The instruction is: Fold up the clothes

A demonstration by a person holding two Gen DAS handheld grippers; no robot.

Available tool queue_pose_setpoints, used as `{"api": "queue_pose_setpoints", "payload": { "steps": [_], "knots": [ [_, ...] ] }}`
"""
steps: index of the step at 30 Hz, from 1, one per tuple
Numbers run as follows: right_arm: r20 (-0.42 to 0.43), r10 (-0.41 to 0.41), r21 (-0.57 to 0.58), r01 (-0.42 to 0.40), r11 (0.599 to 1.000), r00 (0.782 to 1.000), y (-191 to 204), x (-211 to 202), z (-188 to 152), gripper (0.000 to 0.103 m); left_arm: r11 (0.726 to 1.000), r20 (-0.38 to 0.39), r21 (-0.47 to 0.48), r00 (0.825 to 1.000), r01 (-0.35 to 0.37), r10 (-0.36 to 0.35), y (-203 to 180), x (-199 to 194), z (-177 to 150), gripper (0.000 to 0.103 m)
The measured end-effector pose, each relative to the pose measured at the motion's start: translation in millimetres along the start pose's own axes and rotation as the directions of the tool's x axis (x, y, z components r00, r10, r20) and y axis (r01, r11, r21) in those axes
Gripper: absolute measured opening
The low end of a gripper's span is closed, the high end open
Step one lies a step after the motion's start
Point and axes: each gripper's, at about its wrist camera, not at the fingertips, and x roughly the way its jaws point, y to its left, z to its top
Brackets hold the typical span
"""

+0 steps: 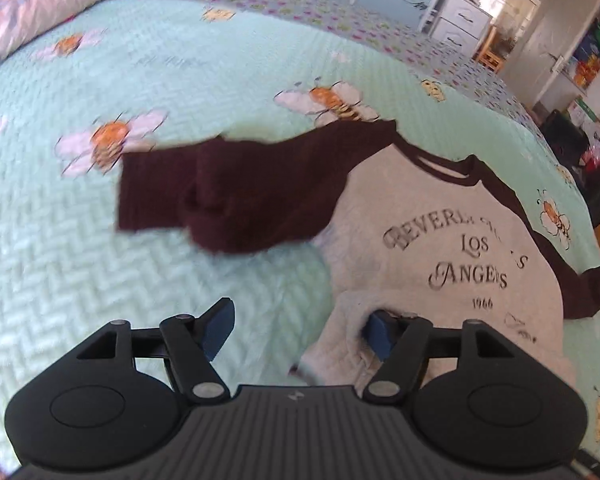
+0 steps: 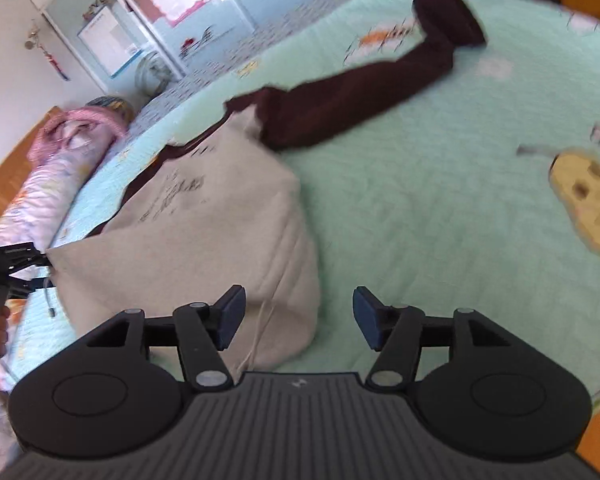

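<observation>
- A shirt (image 1: pixel 452 240) lies on the bed (image 1: pixel 100 272). It is grey in the middle with dark sleeves, and it fills the right half of the left wrist view.
- One dark sleeve (image 1: pixel 228 196) sticks out toward the middle left of that frame. It looks a bit bunched up.
- In the right wrist view the other sleeve (image 2: pixel 364 96) runs up to the upper right, and the grey part sits at lower left.
- The left tool (image 1: pixel 300 332) is spread wide. The bottom hem of the shirt is bunched by its right finger, but nothing is pinched.
- The right tool (image 2: pixel 300 316) is spread too. Its left finger is just beside the grey corner of the shirt, and it may be touching, but the picture is blurry there.
- The shirt looks soft, light and floppy. It will sag and crease if lifted by one spot.
- Good spots to pinch are the two bottom corners, or a sleeve end, so the cloth stays flat when it is folded over.
</observation>
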Motion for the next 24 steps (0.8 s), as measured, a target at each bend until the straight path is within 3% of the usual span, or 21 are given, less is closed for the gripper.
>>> {"api": "queue_pose_setpoints", "payload": {
  "steps": [5,7,14,15,18,21,24],
  "knots": [
    [-0.054,0.076,-0.007,-0.076,0.997,0.996,3.9,13.6,-32.6,0.062,0.995,-0.076,-0.093,0.996,0.041,-0.048,36.0,-2.5,-28.7,0.079],
    [-0.033,0.102,0.01,-0.102,0.995,0.994,5.2,18.5,-35.9,0.069,0.993,-0.089,-0.109,0.995,0.043,-0.053,43.0,-2.3,-37.0,0.079],
    [0.011,0.204,0.118,-0.203,0.972,0.979,1.5,40.3,-29.2,0.068,0.99,-0.105,-0.124,0.992,0.062,-0.075,28.6,3.8,-52.3,0.079],
    [0.009,0.207,0.132,-0.206,0.97,0.978,0.7,42.3,-28.0,0.059,0.99,-0.105,-0.124,0.991,0.07,-0.084,23.8,4.9,-53.4,0.079],
    [-0.015,0.233,0.181,-0.226,0.957,0.972,-4.4,45.4,-28.7,0.013,0.987,-0.104,-0.121,0.988,0.104,-0.117,7.3,5.9,-54.7,0.079],
    [-0.019,0.3,0.292,-0.282,0.914,0.954,-16.4,38.0,-32.2,0.008,0.987,-0.09,-0.104,0.987,0.123,-0.132,-4.9,-1.3,-50.5,0.079],
    [0.054,0.389,0.445,-0.371,0.815,0.919,-39.9,9.4,-28.4,0.005,0.99,-0.065,-0.079,0.99,0.116,-0.121,-8.5,-14.8,-43.4,0.079]
  ]
}}
